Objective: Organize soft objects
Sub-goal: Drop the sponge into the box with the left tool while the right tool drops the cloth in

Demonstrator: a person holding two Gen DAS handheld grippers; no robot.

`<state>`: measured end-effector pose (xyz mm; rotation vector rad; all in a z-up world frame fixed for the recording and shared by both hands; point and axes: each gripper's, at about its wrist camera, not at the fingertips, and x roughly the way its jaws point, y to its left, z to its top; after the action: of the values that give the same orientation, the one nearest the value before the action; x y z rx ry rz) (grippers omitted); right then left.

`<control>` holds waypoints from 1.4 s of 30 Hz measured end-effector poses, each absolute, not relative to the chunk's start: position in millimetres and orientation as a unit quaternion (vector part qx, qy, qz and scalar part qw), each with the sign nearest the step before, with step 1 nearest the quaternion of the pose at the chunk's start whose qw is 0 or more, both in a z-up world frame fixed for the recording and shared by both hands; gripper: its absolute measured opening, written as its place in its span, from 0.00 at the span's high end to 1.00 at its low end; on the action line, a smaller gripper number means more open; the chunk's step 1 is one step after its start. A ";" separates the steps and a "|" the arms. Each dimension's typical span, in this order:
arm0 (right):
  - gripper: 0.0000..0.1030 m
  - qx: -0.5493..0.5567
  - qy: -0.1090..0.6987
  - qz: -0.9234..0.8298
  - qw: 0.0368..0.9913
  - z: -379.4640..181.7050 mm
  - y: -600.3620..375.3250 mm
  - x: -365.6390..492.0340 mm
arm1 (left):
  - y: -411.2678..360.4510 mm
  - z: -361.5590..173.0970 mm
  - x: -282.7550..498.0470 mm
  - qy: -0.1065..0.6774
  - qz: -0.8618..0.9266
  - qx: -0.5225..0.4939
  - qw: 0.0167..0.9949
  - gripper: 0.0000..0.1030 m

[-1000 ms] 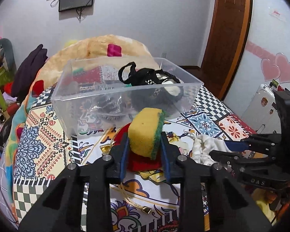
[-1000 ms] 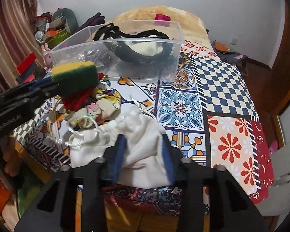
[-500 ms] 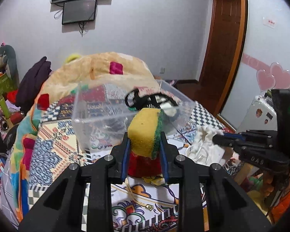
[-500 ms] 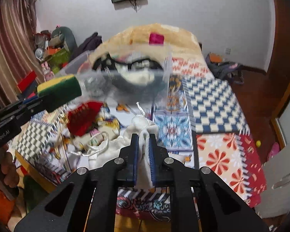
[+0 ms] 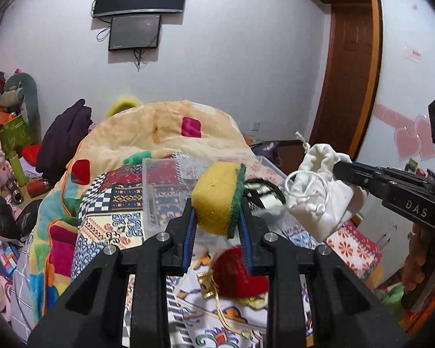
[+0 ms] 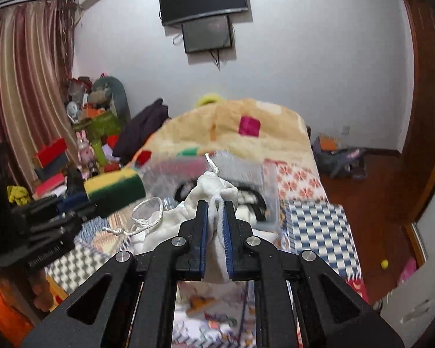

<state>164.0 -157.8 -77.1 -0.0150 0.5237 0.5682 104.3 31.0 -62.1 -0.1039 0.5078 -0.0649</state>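
My left gripper (image 5: 217, 217) is shut on a yellow sponge with a green scouring side (image 5: 216, 197) and holds it in the air before the clear plastic bin (image 5: 159, 185). The sponge also shows in the right wrist view (image 6: 114, 188). My right gripper (image 6: 216, 206) is shut on a white drawstring pouch (image 6: 214, 185), lifted off the bed; the pouch hangs at right in the left wrist view (image 5: 322, 191). A red soft object (image 5: 237, 272) lies on the patterned bedspread below the sponge. The bin holds a black strap item (image 6: 246, 194).
A folded beige blanket (image 5: 165, 133) is piled behind the bin. Toys and clutter (image 6: 92, 127) stand left of the bed. A wooden door (image 5: 351, 58) is at right. A gold cord (image 5: 217, 298) lies on the bedspread.
Both grippers have risen. The right gripper closed on the white pouch and lifted it off the bed. The left gripper carried the sponge up toward the bin.
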 end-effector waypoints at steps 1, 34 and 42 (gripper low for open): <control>0.91 -0.005 0.250 0.278 0.928 -73.9 -153.7 167.3 | 35.0 -61.1 107.9 0.249 -0.028 -0.055 0.966 0.74; 0.87 -0.043 0.363 0.232 0.901 -142.6 -109.8 254.6 | 48.8 -122.6 218.2 0.358 0.005 -0.047 0.933 0.67; 0.48 -0.038 0.341 0.236 0.909 -125.9 -122.4 237.0 | 52.9 -103.7 198.8 0.337 -0.001 -0.059 0.940 0.47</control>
<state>237.0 -122.4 -125.9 -0.0782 0.7043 0.4877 198.8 52.9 -103.7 -0.1198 0.6888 -0.0012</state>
